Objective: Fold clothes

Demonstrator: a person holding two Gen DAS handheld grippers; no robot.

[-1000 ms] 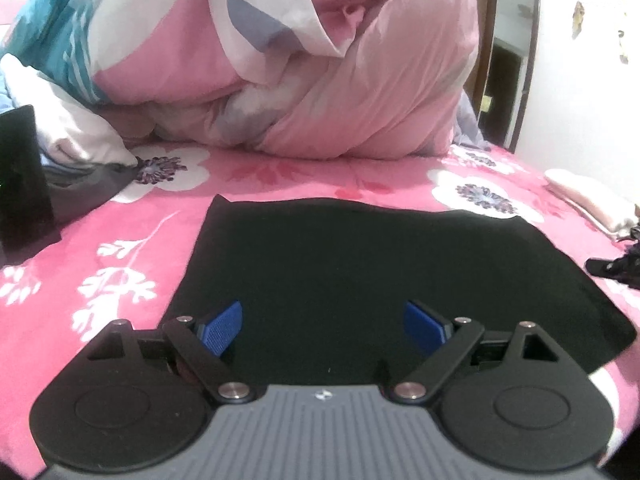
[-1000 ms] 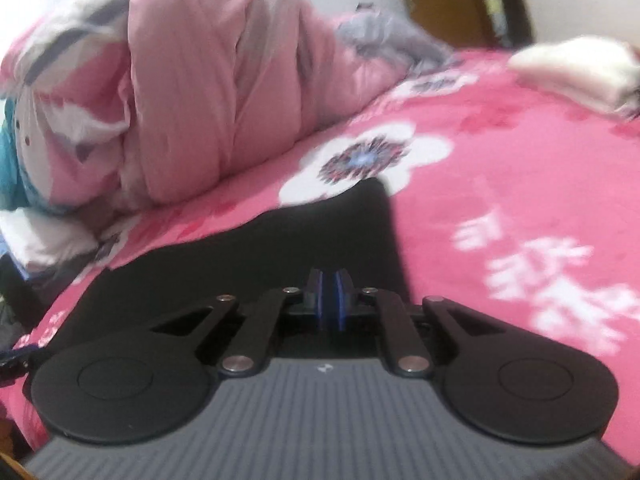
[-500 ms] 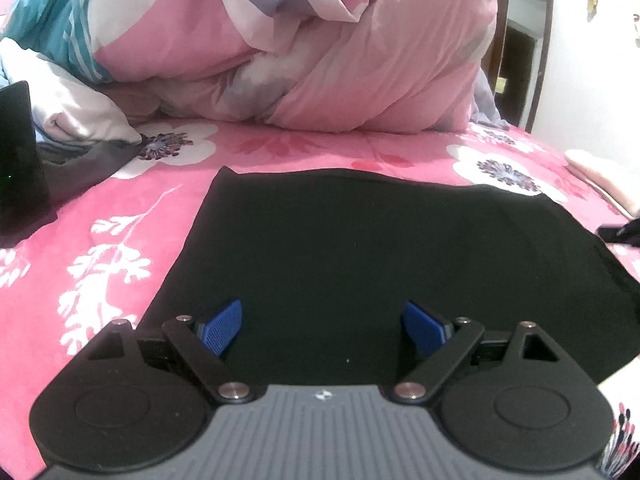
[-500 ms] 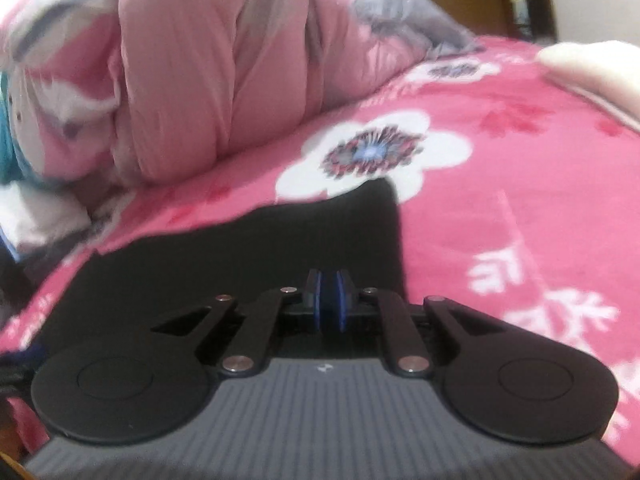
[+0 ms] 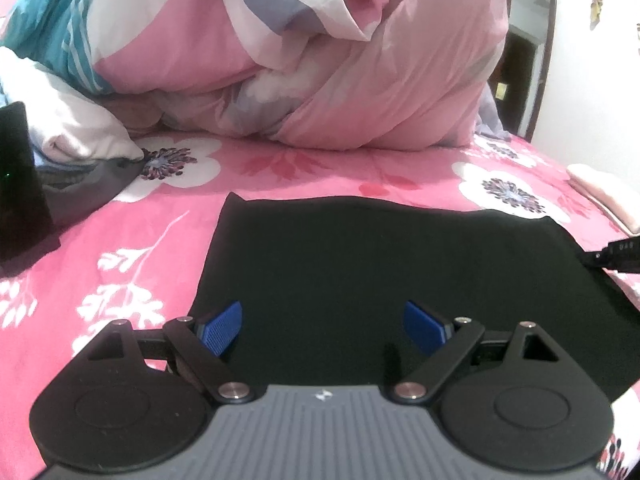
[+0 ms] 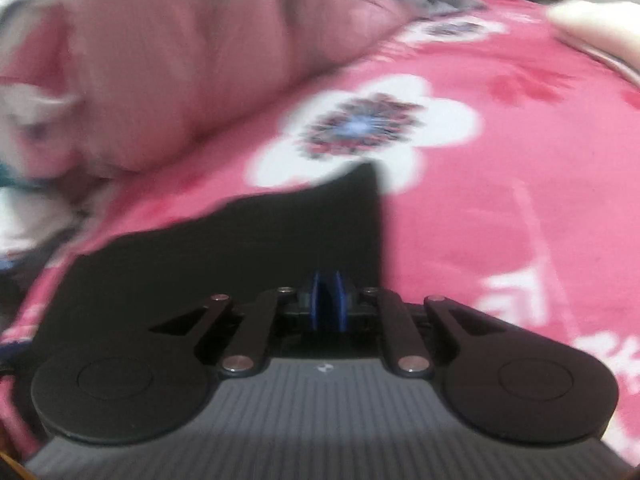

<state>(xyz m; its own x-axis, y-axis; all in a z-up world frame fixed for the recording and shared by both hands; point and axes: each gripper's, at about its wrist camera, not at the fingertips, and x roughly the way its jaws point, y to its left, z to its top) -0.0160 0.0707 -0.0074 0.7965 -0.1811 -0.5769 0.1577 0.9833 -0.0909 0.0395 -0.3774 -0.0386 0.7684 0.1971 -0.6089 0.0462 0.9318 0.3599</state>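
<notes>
Item 1, black garment point(image 5: 400, 272): flat on your pink floral bedsheet point(image 5: 120, 240), before the pink duvet point(image 5: 360, 80). Your left gripper point(image 5: 322, 322): jaws spread wide above the cloth, nothing between. Your right gripper point(image 6: 328, 300): blue pads pressed together at the garment's right edge; whether cloth is pinched cannot be told

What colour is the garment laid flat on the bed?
Plain black garment, clearest in the left wrist view.

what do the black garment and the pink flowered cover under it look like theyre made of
Black garment: seemingly a soft matte knit, perhaps cotton jersey; it lies limp and flat with no shine, though no weave shows.

Pink flowered cover: likely a plush or fleece-like printed textile; its flower edges look soft and the surface is dull, but the picture leaves this uncertain.
</notes>
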